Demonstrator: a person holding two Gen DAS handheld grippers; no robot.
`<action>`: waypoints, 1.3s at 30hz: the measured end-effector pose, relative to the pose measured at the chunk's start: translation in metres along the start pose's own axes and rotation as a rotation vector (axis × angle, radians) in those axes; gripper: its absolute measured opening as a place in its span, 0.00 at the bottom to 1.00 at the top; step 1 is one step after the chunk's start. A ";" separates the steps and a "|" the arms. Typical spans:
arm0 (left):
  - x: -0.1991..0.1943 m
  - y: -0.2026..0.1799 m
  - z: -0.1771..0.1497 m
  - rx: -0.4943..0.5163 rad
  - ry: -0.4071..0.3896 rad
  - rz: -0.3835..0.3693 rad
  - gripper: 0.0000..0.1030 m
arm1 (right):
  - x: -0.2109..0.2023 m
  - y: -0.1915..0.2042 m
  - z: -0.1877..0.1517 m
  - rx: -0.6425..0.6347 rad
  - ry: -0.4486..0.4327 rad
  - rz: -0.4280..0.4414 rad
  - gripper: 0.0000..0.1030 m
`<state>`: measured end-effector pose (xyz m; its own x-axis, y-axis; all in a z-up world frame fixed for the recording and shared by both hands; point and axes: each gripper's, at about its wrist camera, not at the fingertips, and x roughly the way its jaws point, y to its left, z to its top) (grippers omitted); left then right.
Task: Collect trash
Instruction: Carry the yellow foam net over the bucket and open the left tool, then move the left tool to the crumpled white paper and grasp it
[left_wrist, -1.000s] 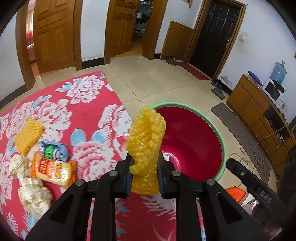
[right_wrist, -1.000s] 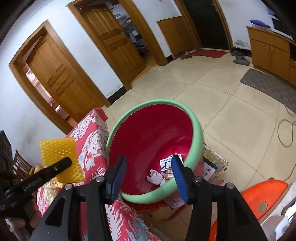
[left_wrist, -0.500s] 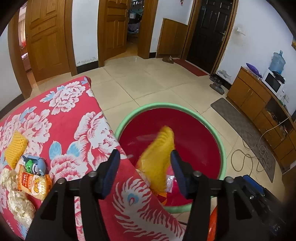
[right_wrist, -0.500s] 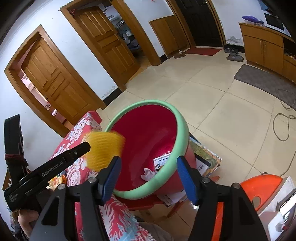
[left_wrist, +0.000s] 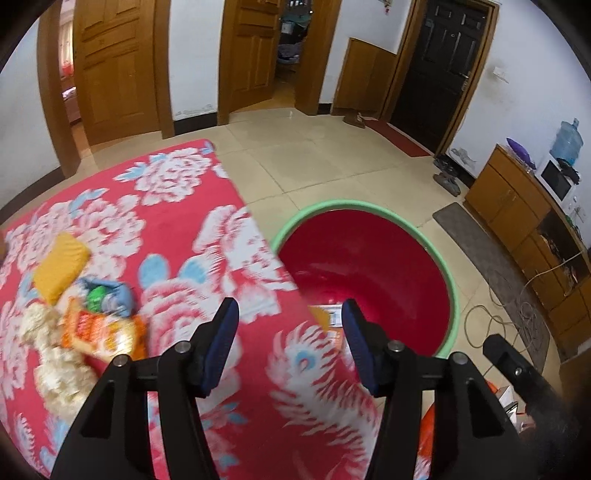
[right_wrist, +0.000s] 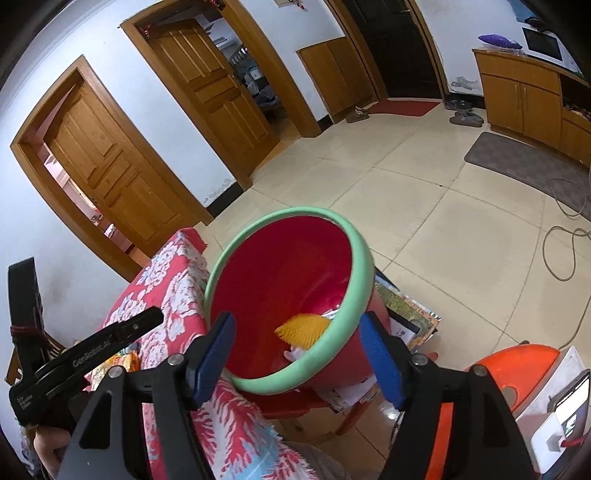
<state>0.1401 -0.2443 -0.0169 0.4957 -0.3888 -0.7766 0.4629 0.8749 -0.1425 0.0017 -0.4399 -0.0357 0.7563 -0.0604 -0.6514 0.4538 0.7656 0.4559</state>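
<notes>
The left gripper (left_wrist: 290, 325) stands with its blue pads apart and nothing between them, low in the middle of the left wrist view, over the edge of the red floral cloth (left_wrist: 177, 236). On its black arm, seen at the lower left of the right wrist view, white lettering reads "GenRobot.AI"; a smaller line near its base is too small to make out. The right gripper (right_wrist: 297, 354) is opening, its jaws straddling the near rim of the red basin (right_wrist: 280, 273) with the green lip, and gripping nothing. Inside the basin, toward the lower centre of that view, lies a yellow foam net (right_wrist: 303, 326) beside a white scrap and some printed paper I cannot read. At the left of the left wrist view more trash sits on the cloth: another yellow net (left_wrist: 61, 267), a blue wrapper (left_wrist: 109, 295), an orange snack packet (left_wrist: 98, 330) whose print is blurred, and crumpled white paper (left_wrist: 55, 365).
</notes>
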 end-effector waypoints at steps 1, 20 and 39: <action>-0.006 0.005 -0.002 -0.004 -0.007 0.012 0.56 | 0.000 0.003 -0.001 -0.007 0.002 0.006 0.70; -0.054 0.121 -0.042 -0.174 -0.039 0.260 0.57 | -0.018 0.044 -0.025 -0.091 0.008 0.069 0.80; -0.038 0.132 -0.074 -0.159 0.004 0.236 0.46 | -0.033 0.061 -0.049 -0.139 0.010 0.098 0.80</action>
<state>0.1282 -0.0931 -0.0513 0.5729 -0.1681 -0.8022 0.2137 0.9755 -0.0519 -0.0188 -0.3601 -0.0161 0.7890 0.0247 -0.6140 0.3079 0.8488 0.4298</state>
